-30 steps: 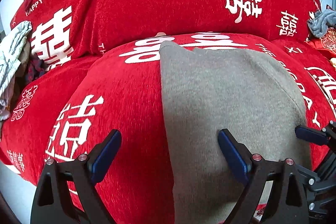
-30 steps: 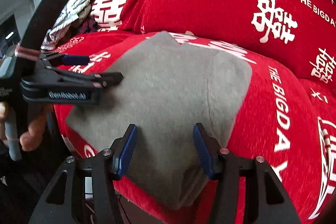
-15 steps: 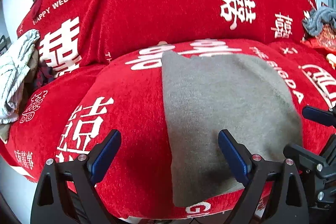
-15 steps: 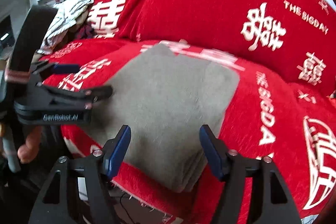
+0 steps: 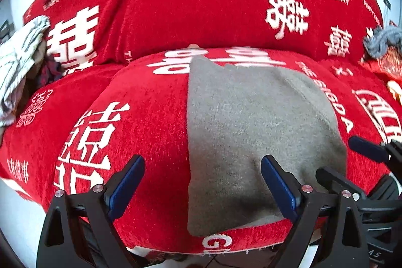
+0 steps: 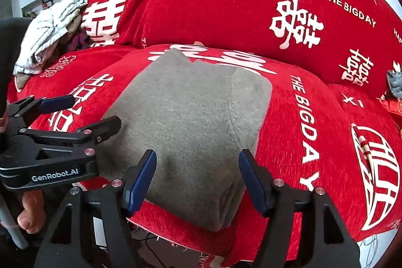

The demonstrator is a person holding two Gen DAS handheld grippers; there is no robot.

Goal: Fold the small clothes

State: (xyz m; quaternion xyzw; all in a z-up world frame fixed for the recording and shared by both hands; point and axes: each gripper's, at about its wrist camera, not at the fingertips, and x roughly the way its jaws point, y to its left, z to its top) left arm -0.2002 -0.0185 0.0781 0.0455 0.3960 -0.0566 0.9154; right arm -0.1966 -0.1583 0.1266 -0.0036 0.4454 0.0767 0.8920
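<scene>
A grey knit garment lies folded flat in a rectangle on the red sofa seat cushion, reaching the cushion's front edge. It also shows in the right wrist view. My left gripper is open and empty, hovering over the garment's near left edge. My right gripper is open and empty above the garment's near end. The left gripper also appears at the left of the right wrist view, and the right gripper at the right edge of the left wrist view.
The sofa is covered in red cloth with white wedding characters; its backrest rises behind. A pile of striped white clothes lies at the left end. A grey-blue cloth lies at the right end. The floor shows below the cushion edge.
Both grippers have drawn back from the garment toward the cushion's front edge, so more of the folded piece and the edge show. The garment has stayed in place.
</scene>
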